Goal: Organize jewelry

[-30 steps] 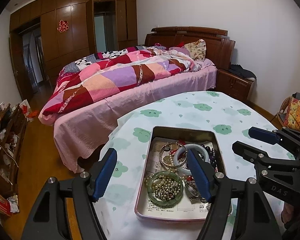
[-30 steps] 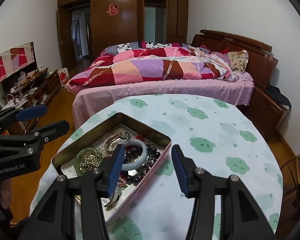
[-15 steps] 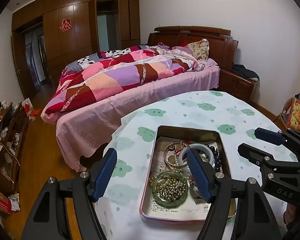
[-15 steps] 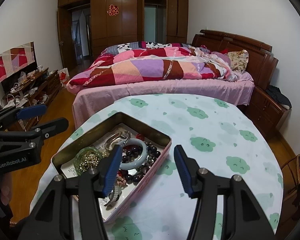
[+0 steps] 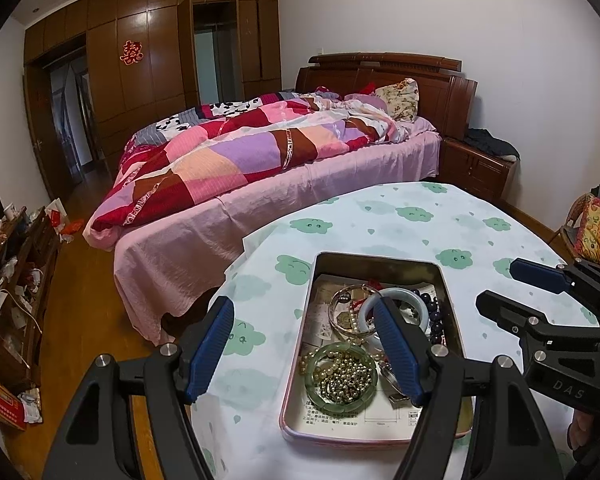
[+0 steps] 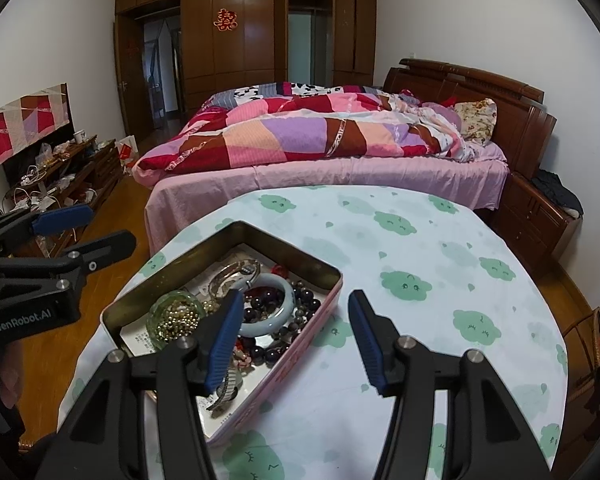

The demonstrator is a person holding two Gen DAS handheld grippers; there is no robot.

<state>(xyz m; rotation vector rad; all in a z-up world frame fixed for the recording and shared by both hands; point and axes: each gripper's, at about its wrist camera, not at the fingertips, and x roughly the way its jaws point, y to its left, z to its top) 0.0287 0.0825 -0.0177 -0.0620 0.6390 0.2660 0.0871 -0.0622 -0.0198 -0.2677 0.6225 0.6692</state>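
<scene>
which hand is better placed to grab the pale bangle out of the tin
Right, probably. The right gripper is open with one finger over the pale bangle in the tin; the left gripper sits toward the tin's other side.

left tool (image 5: 306, 350): black angular frame, ribbed blue finger pads (image 5: 396, 350), silver round screws, white "GenRobot.AI" lettering on its side | right tool (image 6: 296, 338): same black frame, blue ribbed pads (image 6: 366, 338), silver screws, side marking seen only in part, "DAS"
</scene>
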